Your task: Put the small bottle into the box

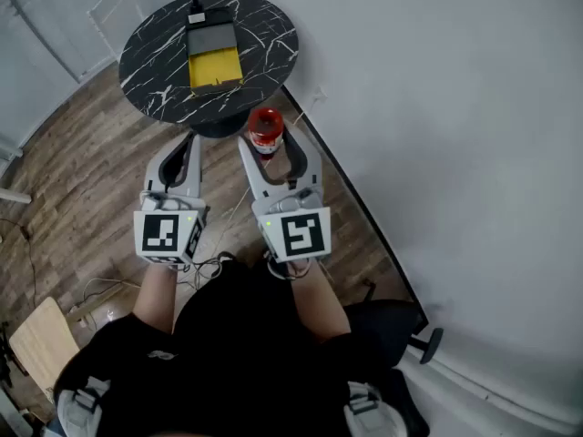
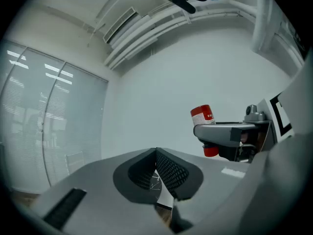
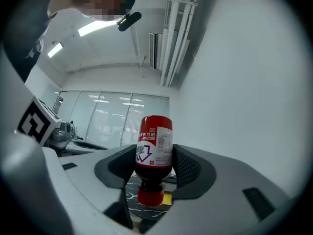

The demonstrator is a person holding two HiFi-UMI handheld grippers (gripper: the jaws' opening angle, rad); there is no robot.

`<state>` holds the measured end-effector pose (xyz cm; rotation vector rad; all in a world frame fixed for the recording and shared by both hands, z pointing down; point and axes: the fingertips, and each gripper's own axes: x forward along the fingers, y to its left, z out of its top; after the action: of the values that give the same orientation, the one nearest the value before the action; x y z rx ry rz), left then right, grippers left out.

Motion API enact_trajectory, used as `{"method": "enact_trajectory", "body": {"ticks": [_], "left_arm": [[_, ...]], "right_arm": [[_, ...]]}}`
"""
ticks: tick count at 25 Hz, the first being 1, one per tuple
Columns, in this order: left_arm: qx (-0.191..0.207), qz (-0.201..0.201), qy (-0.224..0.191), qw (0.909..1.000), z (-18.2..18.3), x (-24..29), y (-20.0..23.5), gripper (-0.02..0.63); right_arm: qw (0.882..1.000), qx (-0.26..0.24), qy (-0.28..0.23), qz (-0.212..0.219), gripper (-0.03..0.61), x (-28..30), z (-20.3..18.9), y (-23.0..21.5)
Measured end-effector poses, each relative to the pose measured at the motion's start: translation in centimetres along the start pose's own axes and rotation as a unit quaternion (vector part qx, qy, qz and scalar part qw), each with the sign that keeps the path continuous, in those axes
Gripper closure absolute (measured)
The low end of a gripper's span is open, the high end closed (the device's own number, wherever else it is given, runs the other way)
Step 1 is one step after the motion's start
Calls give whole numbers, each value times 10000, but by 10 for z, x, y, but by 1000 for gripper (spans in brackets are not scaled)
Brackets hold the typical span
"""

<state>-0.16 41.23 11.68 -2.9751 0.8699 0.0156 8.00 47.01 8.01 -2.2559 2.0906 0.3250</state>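
Note:
A small red bottle [image 1: 266,127] with a white label is clamped between the pads of my right gripper [image 1: 271,148], just short of the round black marble table [image 1: 264,35]. In the right gripper view the bottle [image 3: 154,151] hangs cap down between the jaws of the right gripper [image 3: 155,168]. The box [image 1: 214,57], grey with a yellow inside, lies open in the middle of the table. My left gripper [image 1: 182,153] hovers beside the right one, its pads closed together with nothing in them. The left gripper view shows the left gripper [image 2: 156,168] and the bottle [image 2: 202,115] off to its right.
A white wall [image 1: 455,107] runs close along the right side. The wooden floor [image 1: 82,180] carries cables [image 1: 209,262] near the person's feet and a light wooden board [image 1: 41,344] at lower left. A small dark object [image 1: 196,16] sits at the box's far end.

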Motion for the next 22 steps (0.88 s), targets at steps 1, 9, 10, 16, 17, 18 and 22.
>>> {"method": "enact_trajectory", "body": {"ticks": [1,9,10,16,17,18,22], "left_arm": [[-13,-22,24,10000,0,3,-3,615],[-31,-293,133,9995,-10,39,-26,615],[-44,-301,152,9994,-12,48,-28,615],[67,-193,240,9995,-24,122,-32,615],[102,-167,280,9994,-25,135,-33,614],[132,-149,320,9993,-26,149,-34,615],[179,24,421,9989,-26,204,-37,615]], "right_arm": [[10000,16,4,-19,364,-1,-1,-3],[9994,178,133,-247,362,-1,-17,-38],[9993,204,152,-258,362,2,-20,-45],[9993,314,91,-154,362,42,-46,-107],[9993,340,81,-118,362,51,-49,-118],[9993,349,81,-79,362,59,-52,-129],[9993,315,142,123,362,94,-65,-175]]}}
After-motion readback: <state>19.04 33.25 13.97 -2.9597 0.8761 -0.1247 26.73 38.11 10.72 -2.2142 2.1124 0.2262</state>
